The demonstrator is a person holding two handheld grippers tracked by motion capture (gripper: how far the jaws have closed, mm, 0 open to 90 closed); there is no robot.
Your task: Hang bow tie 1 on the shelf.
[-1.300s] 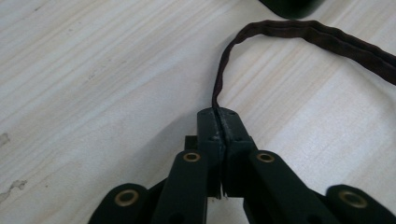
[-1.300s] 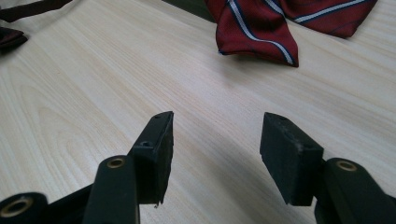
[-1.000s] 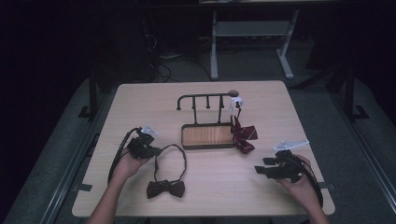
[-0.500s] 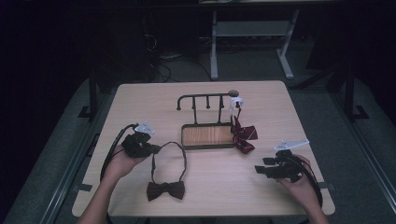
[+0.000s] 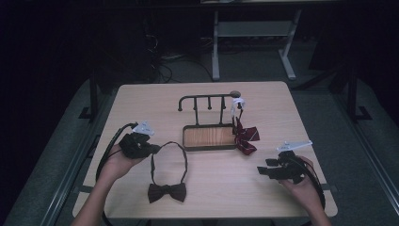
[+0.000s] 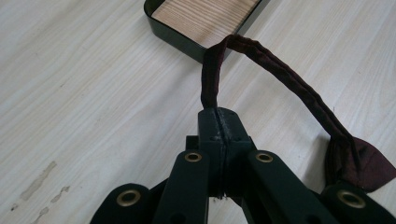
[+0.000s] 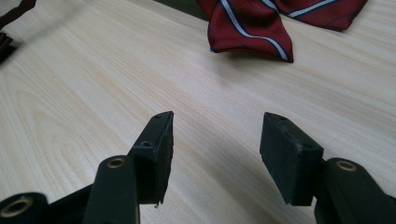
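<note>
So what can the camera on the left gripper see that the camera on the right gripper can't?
The left gripper view alone shows the left gripper with its jaws shut on the strap of the dark bow tie, the bow lying at the lower right, and a corner of the wood-floored tray ahead. The right gripper view alone shows the right gripper with its jaws open and nothing between them, and a red striped tie lying ahead. Both show the pale wooden table.

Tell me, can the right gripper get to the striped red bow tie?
Probably yes. The right gripper is open, and only bare table lies between it and the striped bow tie.
</note>
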